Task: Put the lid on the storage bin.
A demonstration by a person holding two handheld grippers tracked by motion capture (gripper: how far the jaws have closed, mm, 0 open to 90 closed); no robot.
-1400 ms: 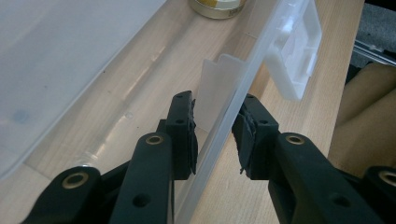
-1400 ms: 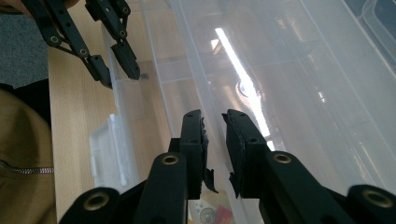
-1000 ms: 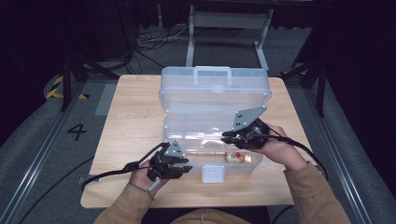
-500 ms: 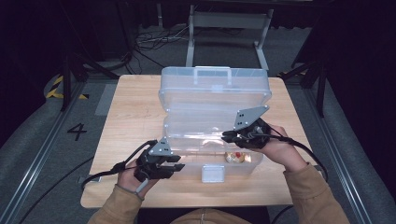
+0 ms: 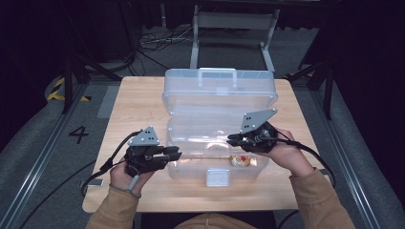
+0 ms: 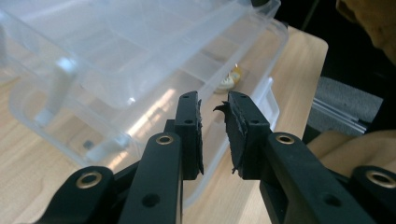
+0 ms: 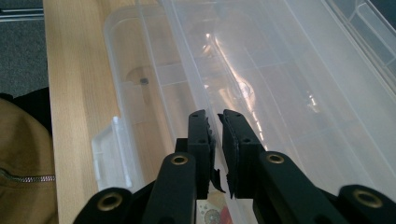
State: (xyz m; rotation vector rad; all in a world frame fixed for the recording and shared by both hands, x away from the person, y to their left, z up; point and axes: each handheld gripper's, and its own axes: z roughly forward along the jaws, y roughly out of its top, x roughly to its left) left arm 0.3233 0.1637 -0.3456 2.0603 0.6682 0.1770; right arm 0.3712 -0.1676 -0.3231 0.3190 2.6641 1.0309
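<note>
Wooden counter carries a clear plastic organizer box, lid raised. At its near left corner, the left hand-held gripper has jaws slightly spread, empty. Farther right, a small yellowish item lies inside; above it, the right hand-held gripper has jaws nearly together, gripping nothing.

Light wooden table — clear plastic organizer box on it, lid open
</note>
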